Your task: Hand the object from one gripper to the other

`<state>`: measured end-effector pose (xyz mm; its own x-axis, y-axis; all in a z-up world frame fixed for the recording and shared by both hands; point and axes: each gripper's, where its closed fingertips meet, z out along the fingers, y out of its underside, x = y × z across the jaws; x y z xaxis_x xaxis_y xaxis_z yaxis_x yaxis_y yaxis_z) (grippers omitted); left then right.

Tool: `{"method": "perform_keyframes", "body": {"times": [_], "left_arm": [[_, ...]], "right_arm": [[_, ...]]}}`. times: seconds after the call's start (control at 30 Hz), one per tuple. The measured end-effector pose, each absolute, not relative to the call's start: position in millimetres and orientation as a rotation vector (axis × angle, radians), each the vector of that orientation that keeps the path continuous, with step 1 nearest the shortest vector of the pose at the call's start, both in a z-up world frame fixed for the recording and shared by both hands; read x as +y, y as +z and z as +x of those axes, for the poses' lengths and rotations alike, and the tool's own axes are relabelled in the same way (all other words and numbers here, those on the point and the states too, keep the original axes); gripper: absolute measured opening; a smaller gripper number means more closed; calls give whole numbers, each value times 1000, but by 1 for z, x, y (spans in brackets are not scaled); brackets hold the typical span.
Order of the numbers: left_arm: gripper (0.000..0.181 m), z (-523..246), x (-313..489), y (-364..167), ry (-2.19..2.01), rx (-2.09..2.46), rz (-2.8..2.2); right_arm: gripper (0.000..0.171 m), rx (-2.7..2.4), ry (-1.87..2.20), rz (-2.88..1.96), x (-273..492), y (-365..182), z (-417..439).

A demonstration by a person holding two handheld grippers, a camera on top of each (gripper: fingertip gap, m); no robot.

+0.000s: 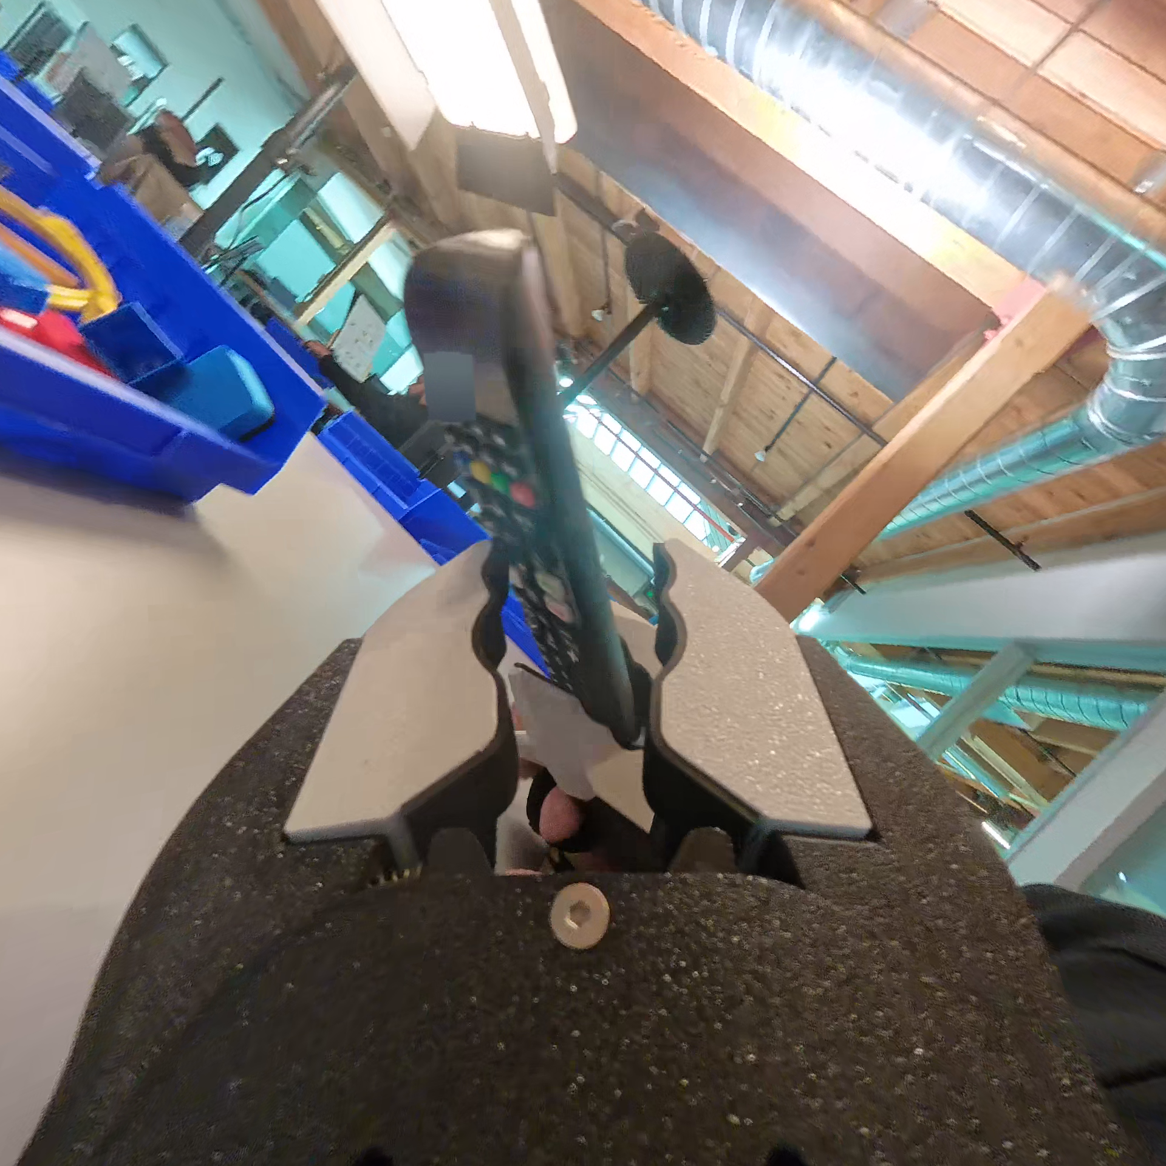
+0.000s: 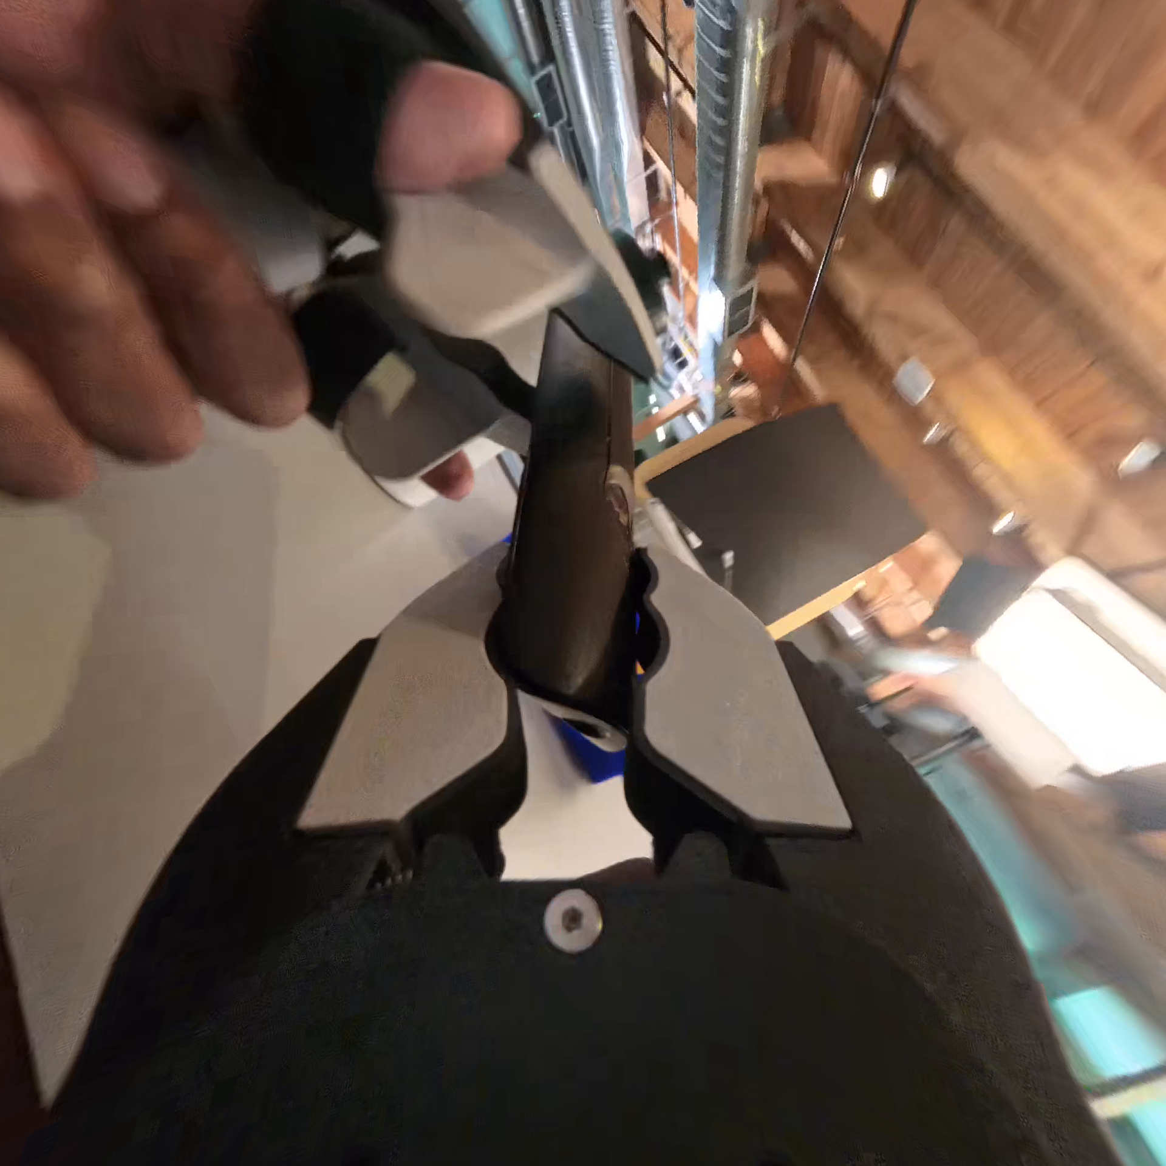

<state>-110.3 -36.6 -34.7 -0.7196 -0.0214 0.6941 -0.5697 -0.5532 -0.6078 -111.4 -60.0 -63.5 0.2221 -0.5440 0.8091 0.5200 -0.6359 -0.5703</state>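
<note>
A black remote control point(image 1: 479, 328) with coloured buttons stands upright between the fingers of my left gripper point(image 1: 574, 555). The jaws stand wider than the remote, with a gap on the left side, so the left gripper is open around it. In the right wrist view my right gripper point(image 2: 574, 561) is shut on the remote point(image 2: 568, 505), with both fingers pressed against its lower body. The left gripper's grey fingers point(image 2: 479, 252) straddle the remote's far end at the top of that view, held by a person's hand point(image 2: 126, 284).
Blue bins point(image 1: 158, 271) with coloured items stand on the white table point(image 1: 126, 631) at the left. Both views tilt up toward wooden beams and silver ducts point(image 1: 946, 158). A dark panel point(image 2: 776, 505) is behind the remote.
</note>
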Motion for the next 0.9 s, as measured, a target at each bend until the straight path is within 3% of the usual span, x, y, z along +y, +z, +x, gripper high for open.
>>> {"method": "perform_keyframes", "body": {"times": [0.07, 0.13, 0.4, 0.9], "left_arm": [[58, -114, -34, -24, 2378, -1238, 881], [58, -118, -31, -17, 2459, -1219, 816], [40, -129, -55, -26, 2593, -1277, 710], [42, -155, -86, -26, 2798, -1625, 529]], "right_arm": [[31, 216, -1349, -1584, -67, -55, -107], [26, 392, -1107, -1498, -76, -47, -102], [26, 648, -225, -912, -95, -14, -98], [25, 493, -66, -550, -98, 37, -106]]}}
